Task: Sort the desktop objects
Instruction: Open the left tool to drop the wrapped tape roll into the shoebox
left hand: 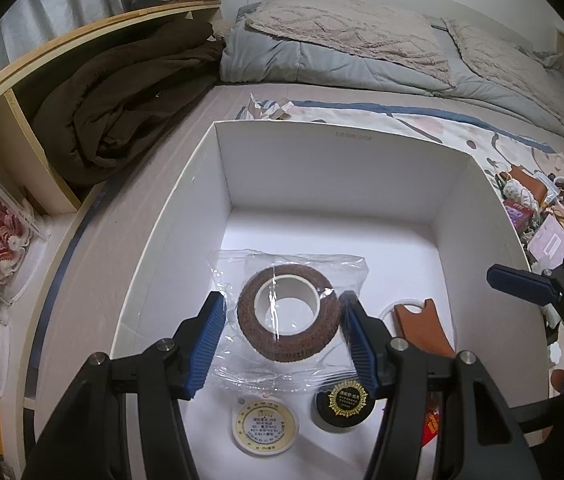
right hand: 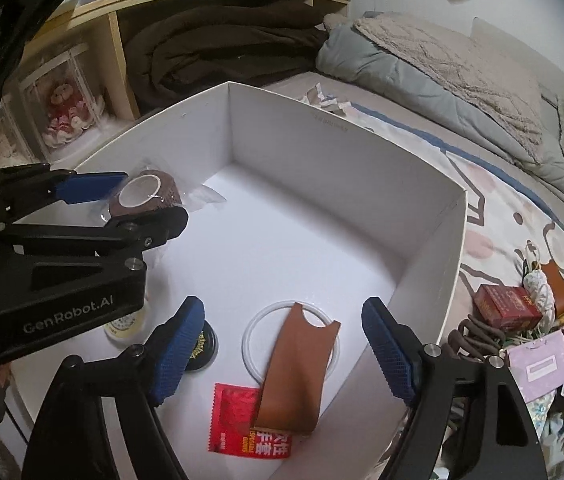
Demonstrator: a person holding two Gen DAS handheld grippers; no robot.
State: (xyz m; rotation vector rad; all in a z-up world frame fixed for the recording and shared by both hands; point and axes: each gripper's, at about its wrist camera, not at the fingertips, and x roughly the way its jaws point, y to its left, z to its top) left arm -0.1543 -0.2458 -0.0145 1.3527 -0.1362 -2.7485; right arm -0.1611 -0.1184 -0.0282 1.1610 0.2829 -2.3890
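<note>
Resting on the bed, the white box (right hand: 448,264) holds everything; my left claw (left hand: 282,344) is clamped on the bagged tape roll (left hand: 288,322) above its floor. My right claw (right hand: 282,354) stands apart, nothing gripped, over the brown leather sleeve (right hand: 298,368) lying across the white ring (right hand: 252,330).

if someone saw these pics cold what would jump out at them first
The big white box on the bed fills both views. Over its near left part the left gripper pinches a brown tape roll in a clear bag. Near the front right, the right gripper stands open over a tan leather sleeve, which lies across a white ring and a red packet. A heap of unsorted items waits outside, right of the box.
</note>
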